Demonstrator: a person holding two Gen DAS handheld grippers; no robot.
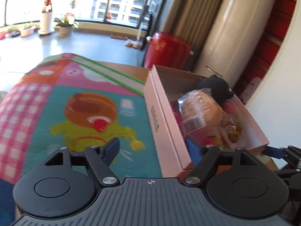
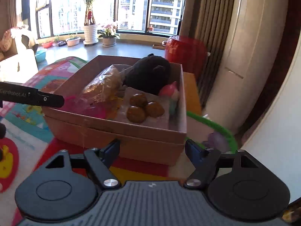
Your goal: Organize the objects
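We see the pink cardboard box point(image 2: 120, 131) mid-frame on the play mat point(image 1: 79, 101), loaded, thin-walled, likely flexy; both tongs, left point(image 1: 156, 150) and right point(image 2: 152, 150), spread empty, so grip opposite rims.

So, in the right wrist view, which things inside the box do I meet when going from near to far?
Three round brown pastries in clear wrap → long bread loaf in clear plastic bag → black plush toy → far wall of the pink cardboard box.
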